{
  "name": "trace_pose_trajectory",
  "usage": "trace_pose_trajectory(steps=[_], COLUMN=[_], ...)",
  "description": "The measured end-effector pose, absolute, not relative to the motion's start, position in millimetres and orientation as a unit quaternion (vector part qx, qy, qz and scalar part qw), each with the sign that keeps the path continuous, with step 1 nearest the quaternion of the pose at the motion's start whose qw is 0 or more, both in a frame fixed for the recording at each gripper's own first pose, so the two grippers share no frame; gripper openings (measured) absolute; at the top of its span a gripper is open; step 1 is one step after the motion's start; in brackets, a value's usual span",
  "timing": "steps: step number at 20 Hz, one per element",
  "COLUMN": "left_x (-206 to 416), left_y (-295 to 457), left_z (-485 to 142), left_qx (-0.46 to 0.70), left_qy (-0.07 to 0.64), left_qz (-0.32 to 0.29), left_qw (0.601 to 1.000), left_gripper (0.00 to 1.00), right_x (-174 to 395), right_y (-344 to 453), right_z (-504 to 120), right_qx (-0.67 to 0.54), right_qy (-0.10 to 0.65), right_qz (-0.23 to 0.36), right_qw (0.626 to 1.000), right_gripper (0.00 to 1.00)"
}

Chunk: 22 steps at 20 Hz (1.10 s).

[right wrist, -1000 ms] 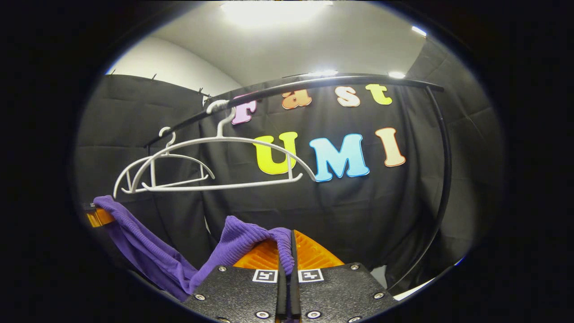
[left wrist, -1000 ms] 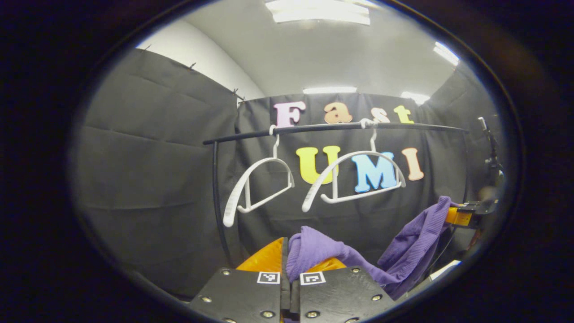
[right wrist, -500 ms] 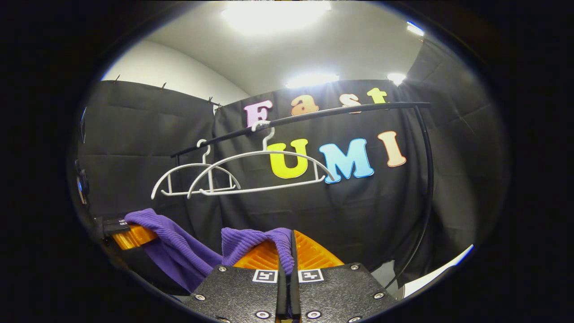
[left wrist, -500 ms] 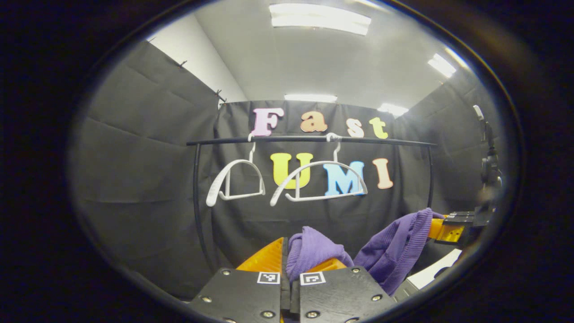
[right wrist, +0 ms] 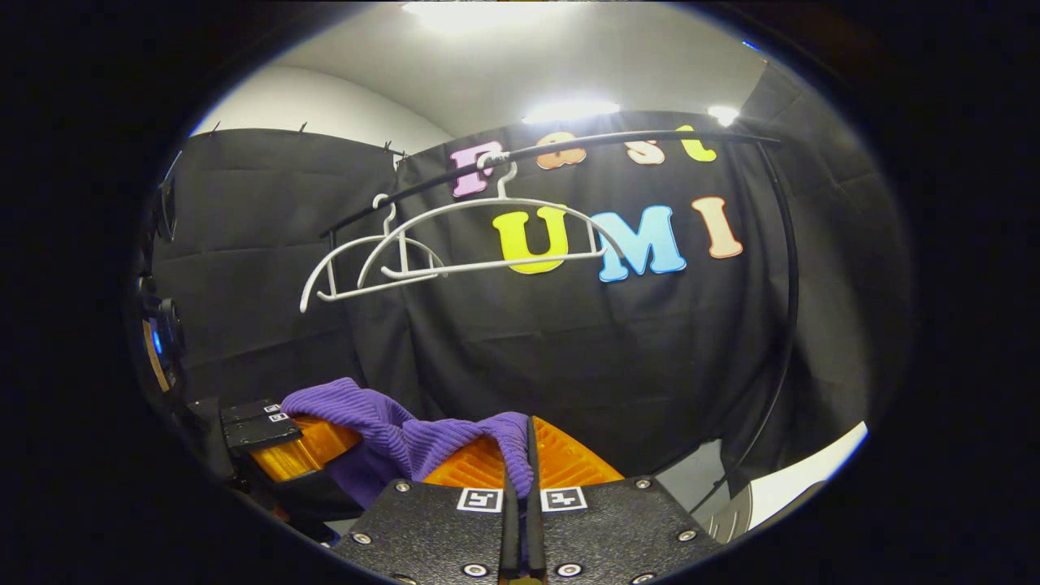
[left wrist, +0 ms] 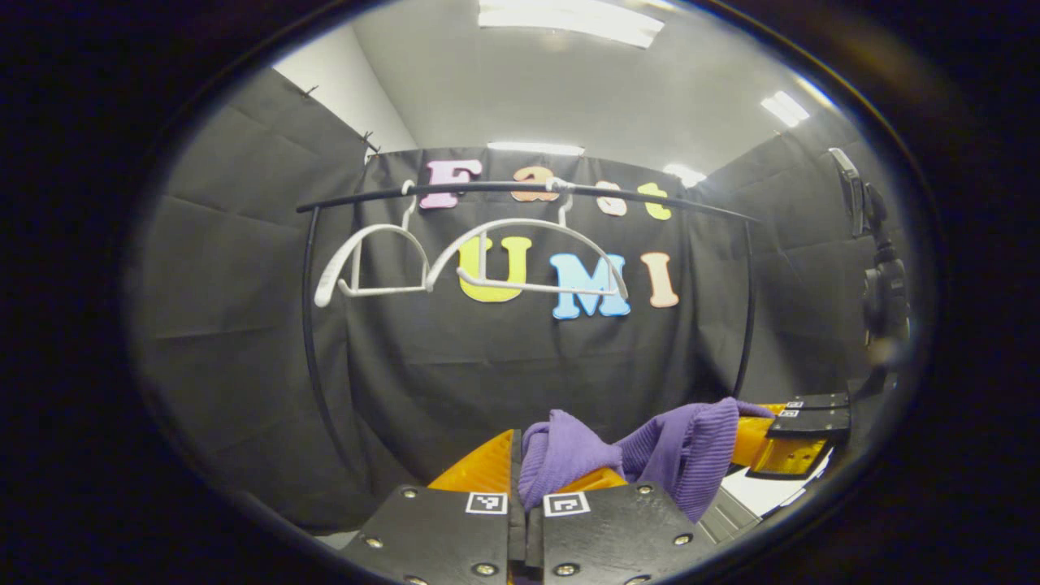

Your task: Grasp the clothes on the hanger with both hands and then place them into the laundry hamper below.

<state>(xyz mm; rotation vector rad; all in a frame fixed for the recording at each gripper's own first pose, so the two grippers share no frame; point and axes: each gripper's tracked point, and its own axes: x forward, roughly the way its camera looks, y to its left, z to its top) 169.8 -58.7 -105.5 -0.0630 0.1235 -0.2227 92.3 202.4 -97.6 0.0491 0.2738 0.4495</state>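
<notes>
A purple knit garment (left wrist: pixel 642 451) hangs between my two grippers, off the hangers. My left gripper (left wrist: pixel 524 467) is shut on one bunched end of it. My right gripper (right wrist: pixel 526 455) is shut on the other end of the purple garment (right wrist: pixel 382 422). In the left gripper view the right gripper (left wrist: pixel 792 435) sits close by at the lower right. In the right gripper view the left gripper (right wrist: pixel 280 439) sits close at the lower left. Two bare white hangers (left wrist: pixel 487 260) hang on the black rail (left wrist: pixel 520 191) above; the white hangers (right wrist: pixel 455 244) hang on the black rail (right wrist: pixel 569 150).
The rail's curved black posts (left wrist: pixel 313 349) (right wrist: pixel 784 325) drop at either side. A pale rim (right wrist: pixel 800 483) lies at the lower right of the right gripper view; a pale edge (left wrist: pixel 772 491) lies under the right gripper. A camera stand (left wrist: pixel 881 276) is at the far right.
Both grippers have dropped and pulled back from the rail, which now sits higher in both views. They have come closer together, so the garment between them hangs slacker and more bunched.
</notes>
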Motion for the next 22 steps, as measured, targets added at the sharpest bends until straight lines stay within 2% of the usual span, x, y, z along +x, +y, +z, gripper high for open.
trace_pose_trajectory(steps=[4, 5, 6, 7, 13, 14, 15, 16, 17, 18, 20, 22], left_x=[160, 154, 155, 152, 141, 140, 137, 134, 131, 129, 123, 113], left_y=[-65, -64, -69, -72, -71, -72, -73, -73, -79, -79, -77, -76], left_z=[-157, -177, -184, -196, -276, -288, -301, -314, -320, -333, -361, -384], left_qx=[-0.018, -0.014, -0.01, -0.007, 0.006, 0.009, 0.014, 0.02, 0.024, 0.027, 0.031, 0.033], left_qy=[0.1, 0.111, 0.122, 0.13, 0.192, 0.204, 0.216, 0.229, 0.239, 0.25, 0.274, 0.297], left_qz=[-0.116, -0.118, -0.118, -0.12, -0.117, -0.118, -0.117, -0.117, -0.118, -0.117, -0.114, -0.112], left_qw=[0.988, 0.987, 0.985, 0.984, 0.974, 0.972, 0.969, 0.966, 0.964, 0.961, 0.954, 0.948], left_gripper=[0.01, 0.06, 0.01, 0.01, 0.01, 0.06, 0.06, 0.01, 0.06, 0.01, 0.01, 0.06], right_x=[84, 82, 80, 76, 62, 59, 56, 55, 53, 51, 46, 39], right_y=[196, 195, 193, 190, 174, 172, 170, 166, 163, 159, 154, 148], right_z=[-154, -165, -176, -186, -257, -270, -279, -289, -296, -304, -322, -340], right_qx=[0.017, 0.013, 0.009, 0.004, -0.044, -0.049, -0.055, -0.063, -0.071, -0.078, -0.091, -0.101], right_qy=[0.182, 0.193, 0.205, 0.215, 0.271, 0.281, 0.291, 0.3, 0.307, 0.314, 0.33, 0.346], right_qz=[0.212, 0.21, 0.208, 0.206, 0.196, 0.196, 0.194, 0.192, 0.19, 0.189, 0.186, 0.183], right_qw=[0.96, 0.958, 0.956, 0.955, 0.941, 0.938, 0.935, 0.932, 0.93, 0.927, 0.921, 0.915], right_gripper=[0.03, 0.03, 0.02, 0.03, 0.03, 0.03, 0.04, 0.04, 0.04, 0.04, 0.04, 0.05])
